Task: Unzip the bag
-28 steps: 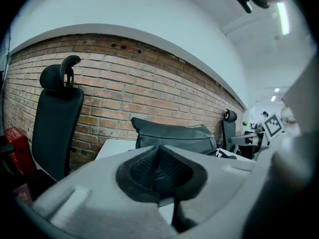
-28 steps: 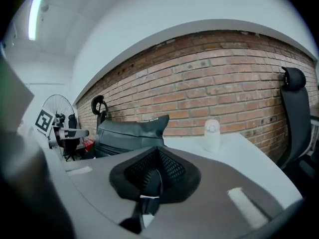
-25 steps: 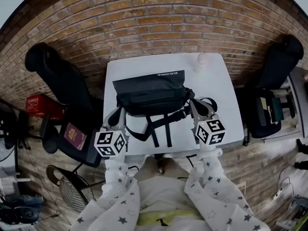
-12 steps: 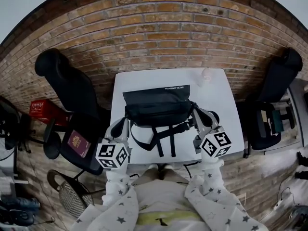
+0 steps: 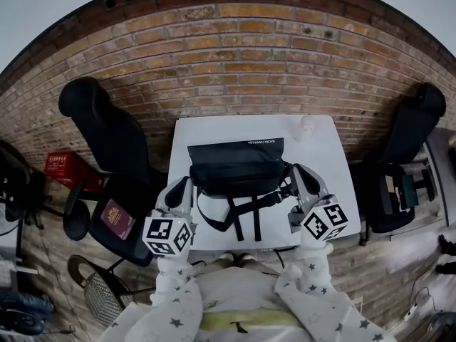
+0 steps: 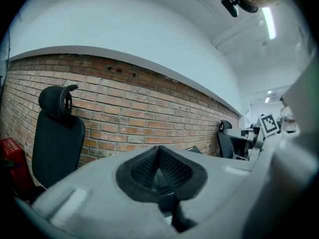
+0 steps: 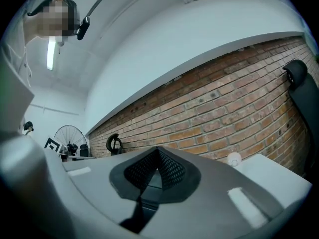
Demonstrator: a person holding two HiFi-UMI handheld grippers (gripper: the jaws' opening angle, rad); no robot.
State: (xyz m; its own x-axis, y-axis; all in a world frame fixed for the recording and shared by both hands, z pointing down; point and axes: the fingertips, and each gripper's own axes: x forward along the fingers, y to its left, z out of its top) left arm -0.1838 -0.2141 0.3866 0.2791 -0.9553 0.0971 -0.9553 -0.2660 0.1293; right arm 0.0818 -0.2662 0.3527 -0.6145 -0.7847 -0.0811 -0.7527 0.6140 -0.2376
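You are holding the left hand-held gripper just beside the left end of the bag. In the left gripper view its jaws are meeting pad to pad with nothing between them. That view is looking over the jaws at the brick wall, and no part of the bag is showing in it.

You are holding the right hand-held gripper just beside the right end of the bag. Its jaws are likewise standing together and are gripping nothing. Whether either gripper is touching the bag's fabric cannot be told from the head view.

The bag, black, is lying flat at the middle of the white bench, with its long side running left to right. Its straps are trailing toward the near edge between the two grippers. No view is showing the zip clearly enough to tell whether it is closed.

A small white object is standing near the far right corner of the bench, well apart from the bag. A black chair is standing to the left of the bench, with a red booklet lying on a seat near it. A second black chair is standing to the right.
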